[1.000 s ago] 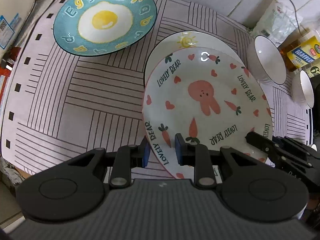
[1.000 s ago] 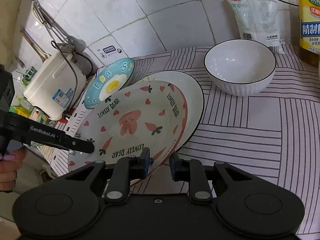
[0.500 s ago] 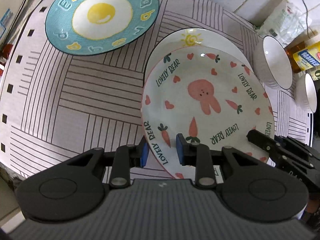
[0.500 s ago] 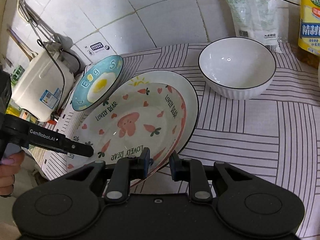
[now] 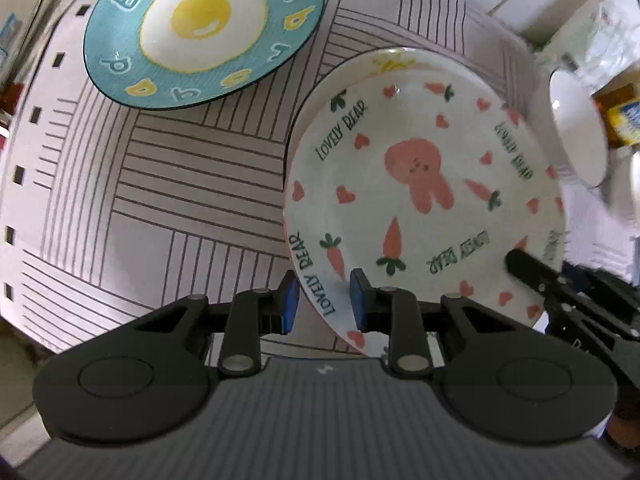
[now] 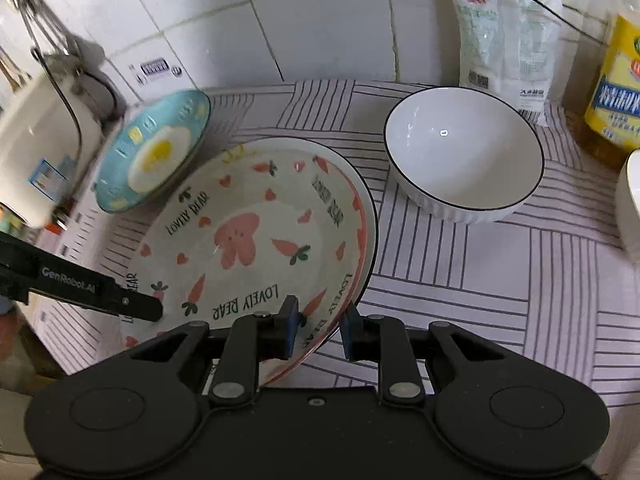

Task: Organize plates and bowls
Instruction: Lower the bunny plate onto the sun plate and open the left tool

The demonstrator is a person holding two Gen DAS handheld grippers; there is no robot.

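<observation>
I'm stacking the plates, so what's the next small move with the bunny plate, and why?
Probably ease the bunny plate slightly forward and settle it flat. Left claw and right claw both straddle its near rim, and it lies off-centre over the sun plate, overhanging the near side.

Rabbit plate (image 5: 420, 184): glazed ceramic, glossy. Egg plate (image 5: 204, 28): ceramic, faintly textured teal glaze. White bowl (image 6: 464, 152): glossy, ribbed outside. Striped mat (image 6: 500, 280): matt. Wall tiles (image 6: 320, 20): smooth.
</observation>
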